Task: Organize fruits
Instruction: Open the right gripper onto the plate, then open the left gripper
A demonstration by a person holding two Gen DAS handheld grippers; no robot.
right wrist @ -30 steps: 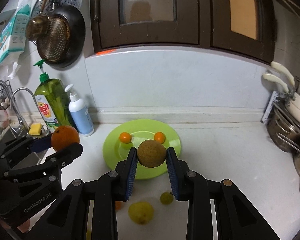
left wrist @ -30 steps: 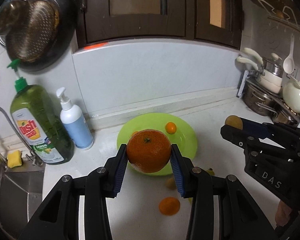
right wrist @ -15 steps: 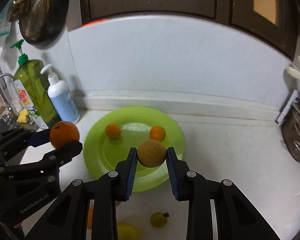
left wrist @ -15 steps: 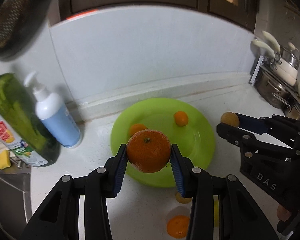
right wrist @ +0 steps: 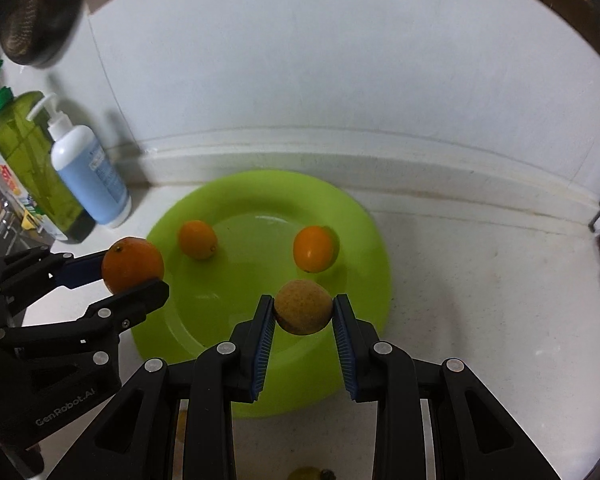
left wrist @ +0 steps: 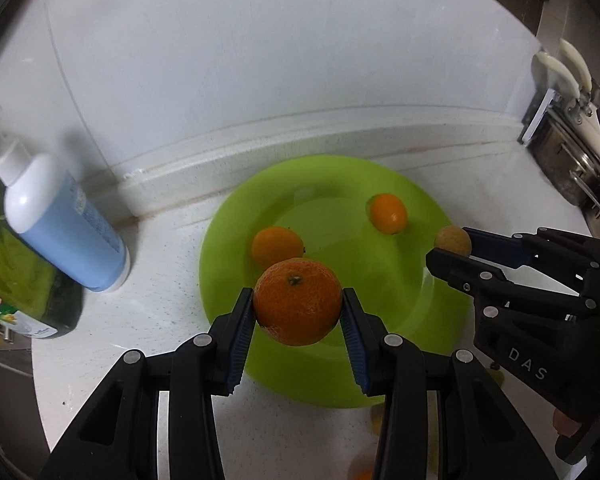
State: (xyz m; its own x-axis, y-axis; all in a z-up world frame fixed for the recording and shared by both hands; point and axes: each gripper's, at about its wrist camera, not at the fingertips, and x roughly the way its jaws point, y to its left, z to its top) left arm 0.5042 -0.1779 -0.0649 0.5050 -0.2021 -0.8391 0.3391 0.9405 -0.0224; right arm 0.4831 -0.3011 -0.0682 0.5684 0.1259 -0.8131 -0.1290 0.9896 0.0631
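Observation:
My left gripper (left wrist: 298, 310) is shut on a large orange (left wrist: 298, 304) and hangs over the near left part of the green plate (left wrist: 428, 320). The same orange (right wrist: 132, 266) shows at the left of the right wrist view, over the plate's left rim. My right gripper (right wrist: 303, 312) is shut on a small brownish-yellow fruit (right wrist: 303, 306) above the near part of the plate (right wrist: 364, 240); that fruit (left wrist: 453, 241) shows over the plate's right rim. Two small orange fruits (right wrist: 198, 239) (right wrist: 315, 249) lie on the plate.
A blue pump bottle (right wrist: 88, 172) and a green dish-soap bottle (right wrist: 24, 156) stand left of the plate by the wall. Pots on a rack (left wrist: 572, 164) sit at the right. A small yellow-green fruit (right wrist: 310, 473) lies on the counter in front of the plate.
Both grippers have come down and forward toward the plate, each still holding its fruit. The plate now fills much more of both views, and the cupboards have slid out of sight.

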